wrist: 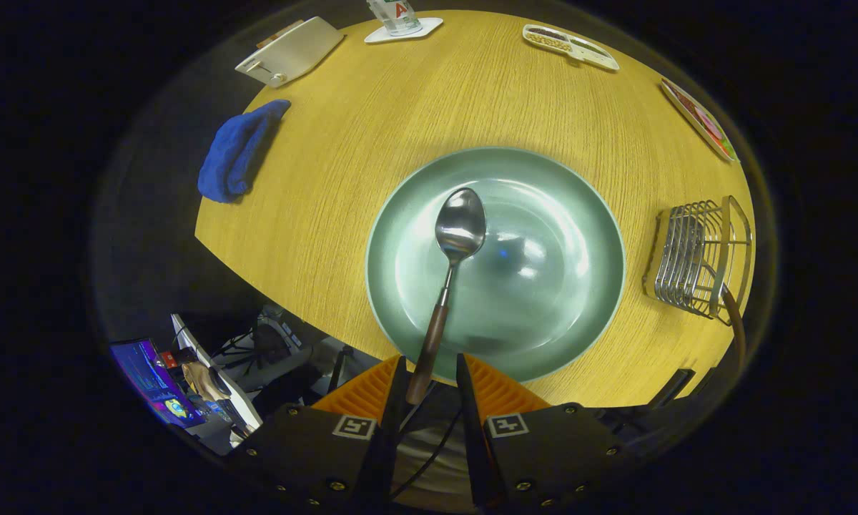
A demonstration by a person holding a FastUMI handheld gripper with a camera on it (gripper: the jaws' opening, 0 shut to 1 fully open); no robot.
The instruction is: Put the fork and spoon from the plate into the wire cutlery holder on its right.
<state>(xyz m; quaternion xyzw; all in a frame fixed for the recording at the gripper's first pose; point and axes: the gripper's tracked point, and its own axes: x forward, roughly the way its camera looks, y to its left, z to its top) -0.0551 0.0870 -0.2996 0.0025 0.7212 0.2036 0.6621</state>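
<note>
A spoon (452, 265) with a metal bowl and a brown wooden handle lies on the pale green plate (579, 214), its handle reaching over the plate's near rim. My gripper (431, 372) hovers at that rim, open, with the handle's end between the fingers. The handle lies close against the left finger (372, 390), and a gap separates it from the right finger (493, 390). The wire cutlery holder (697, 257) stands on the table to the right of the plate. A brown handle (735, 325) sticks out of its near side.
On the round wooden table (372, 129) a blue cloth (236, 154) lies left of the plate. Beyond it are a white box (289, 51), a glass on a coaster (400, 25), a snack tray (570, 46) and a flat dish (701, 118). A monitor (150, 383) stands below the table's near edge.
</note>
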